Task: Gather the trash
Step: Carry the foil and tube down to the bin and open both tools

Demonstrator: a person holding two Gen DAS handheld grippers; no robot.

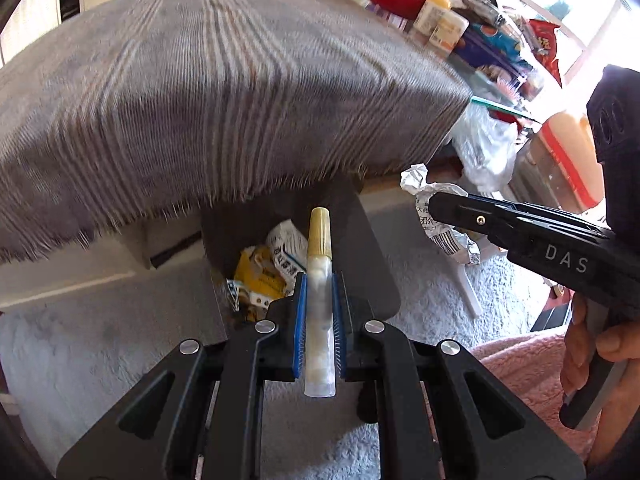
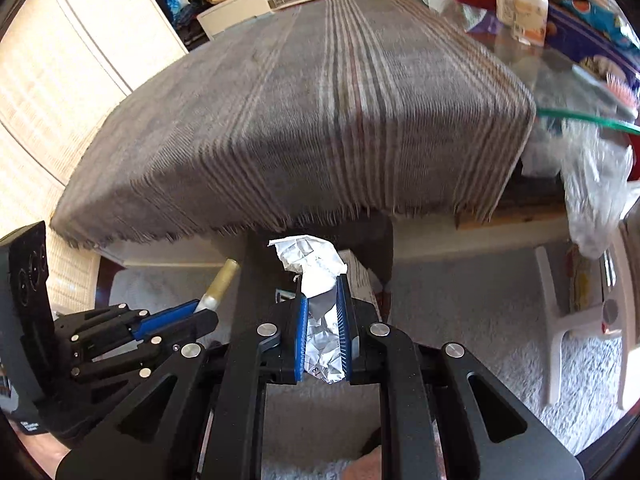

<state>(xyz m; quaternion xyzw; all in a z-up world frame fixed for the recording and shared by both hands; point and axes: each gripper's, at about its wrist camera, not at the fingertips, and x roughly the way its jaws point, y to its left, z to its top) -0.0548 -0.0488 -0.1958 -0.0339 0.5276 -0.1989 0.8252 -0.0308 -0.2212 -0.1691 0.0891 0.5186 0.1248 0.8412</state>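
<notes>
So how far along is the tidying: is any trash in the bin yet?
Partly done. The bin already holds yellow and white wrappers. In hand: the left gripper clamps a gold-capped tube above the bin, and the right gripper grips a crumpled wrapper. Left: dropping both in.

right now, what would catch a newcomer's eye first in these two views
The left gripper clamps a clear tube with a gold cap right above a dark trash bin holding yellow and white wrappers. Beside it, the right gripper pinches a crumpled silver wrapper. Behind both hangs a grey striped fringed cloth.
</notes>
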